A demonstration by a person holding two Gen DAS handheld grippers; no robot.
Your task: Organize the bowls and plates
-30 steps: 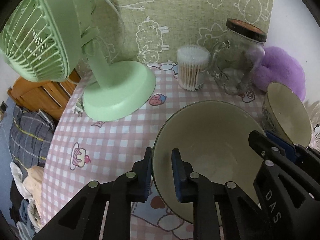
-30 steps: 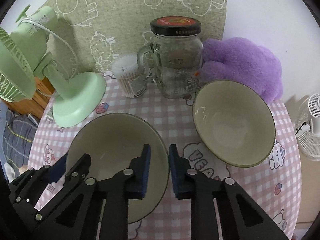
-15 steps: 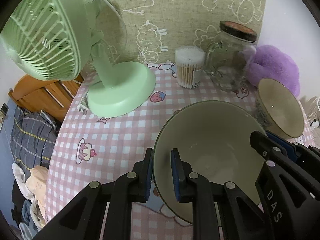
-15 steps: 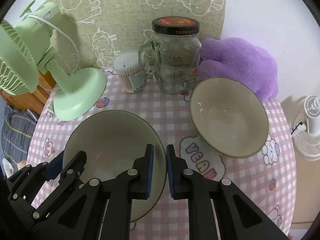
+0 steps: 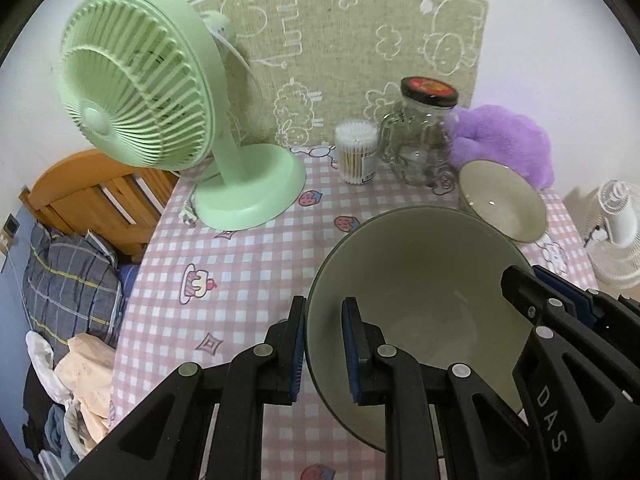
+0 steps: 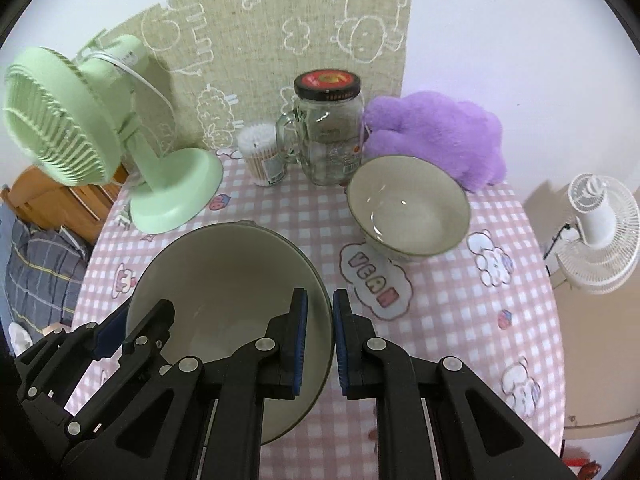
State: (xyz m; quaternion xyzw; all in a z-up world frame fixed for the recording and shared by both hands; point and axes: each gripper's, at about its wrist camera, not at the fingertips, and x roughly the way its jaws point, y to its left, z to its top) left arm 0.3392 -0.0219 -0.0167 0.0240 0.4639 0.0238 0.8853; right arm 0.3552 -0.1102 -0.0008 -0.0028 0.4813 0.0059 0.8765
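A large grey-green bowl is gripped at opposite sides of its rim by both claws. The left claw is clamped on the rim's left side, one blue pad outside the wall and the other inside. The right claw is clamped on the rim's right side in the same way, one pad within the bowl and one outside it. In the left wrist view the right claw is seen at the bowl's far right edge; in the right wrist view the left claw is seen at its left edge. Whether the bowl's base touches the worktop cannot be told from these views.

A second, smaller bowl stands on the pink checked worktop ahead and to the right of the right claw, well apart from the held bowl and empty. Just behind it lies a purple plush toy. A glass jar mug with a black lid stands beyond the two bowls, with a tub of cotton swabs just to its left. A green desk fan stands ahead and to the left of the left claw. A white fan is seen off the worktop to the right.
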